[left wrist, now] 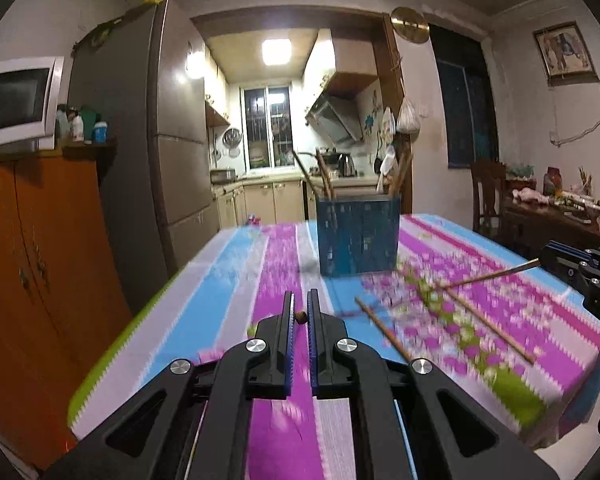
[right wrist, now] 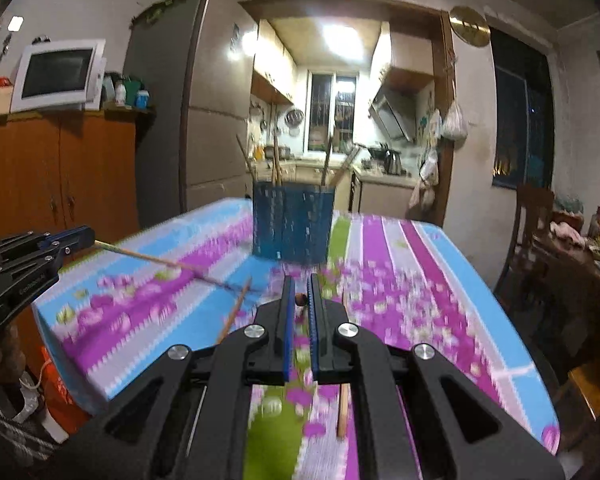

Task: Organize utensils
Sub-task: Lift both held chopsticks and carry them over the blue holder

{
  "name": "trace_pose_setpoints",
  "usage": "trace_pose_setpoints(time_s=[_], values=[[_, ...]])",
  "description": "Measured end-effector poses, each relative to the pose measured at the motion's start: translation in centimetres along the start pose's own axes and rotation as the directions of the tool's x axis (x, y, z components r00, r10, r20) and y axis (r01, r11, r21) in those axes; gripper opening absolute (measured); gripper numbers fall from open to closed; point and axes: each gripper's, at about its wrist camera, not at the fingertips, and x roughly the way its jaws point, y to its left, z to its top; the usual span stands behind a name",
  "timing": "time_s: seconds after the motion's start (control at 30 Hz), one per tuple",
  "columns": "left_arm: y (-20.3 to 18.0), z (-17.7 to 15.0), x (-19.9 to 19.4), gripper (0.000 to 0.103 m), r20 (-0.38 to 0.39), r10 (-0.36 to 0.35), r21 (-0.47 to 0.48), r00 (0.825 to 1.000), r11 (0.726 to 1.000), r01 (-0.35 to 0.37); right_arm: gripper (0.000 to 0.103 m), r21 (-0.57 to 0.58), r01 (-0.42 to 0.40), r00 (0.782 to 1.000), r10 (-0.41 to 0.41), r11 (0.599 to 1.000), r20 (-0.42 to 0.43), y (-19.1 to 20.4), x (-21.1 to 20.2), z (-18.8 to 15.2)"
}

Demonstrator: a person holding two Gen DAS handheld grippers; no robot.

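Gripping one chopstick each, the left tongs [left wrist: 299,317] and right tongs [right wrist: 300,301] are pinched shut on the chopstick ends. Two loose chopsticks [left wrist: 384,330] remain on the table [left wrist: 228,264], though motion blur may hide others. Beyond them, the blue holder [left wrist: 358,234] already contains several chopsticks.

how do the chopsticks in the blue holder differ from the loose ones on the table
The holder chopsticks stand on end, leaning on the rim of the blue holder; the loose chopsticks lie flat on the tablecloth. The holder chopsticks are gathered in one container; the loose chopsticks are scattered, pointing different ways. Both are thin brown sticks.
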Motion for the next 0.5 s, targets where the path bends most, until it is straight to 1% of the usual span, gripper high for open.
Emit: trace_pose_setpoints(time_s=[0.1, 0.27, 0.4, 0.5], values=[[0.9, 2.5, 0.6, 0.007, 0.01, -0.028, -0.026, 1.0, 0.999, 0.029, 0.005, -0.002, -0.022, 0.999, 0.022, 1.0, 0.036, -0.5, 0.6, 2.5], [2.1, 6.5, 1.8, 0.007, 0.025, -0.066, -0.05, 0.998, 0.997, 0.067, 0.005, 0.01, -0.055, 0.997, 0.054, 0.998, 0.06, -1.4, 1.7, 5.8], [2.2, 8.4, 2.9, 0.007, 0.028, -0.09, -0.038, 0.996, 0.995, 0.091, 0.005, 0.021, -0.078, 0.995, 0.077, 0.997, 0.063, -2.0, 2.9, 7.8], [2.1, 9.5, 3.9, 0.007, 0.011, -0.13, -0.045, 0.991, 0.99, 0.13, 0.005, 0.03, -0.101, 0.993, 0.099, 0.994, 0.06, -2.2, 3.6, 8.9]])
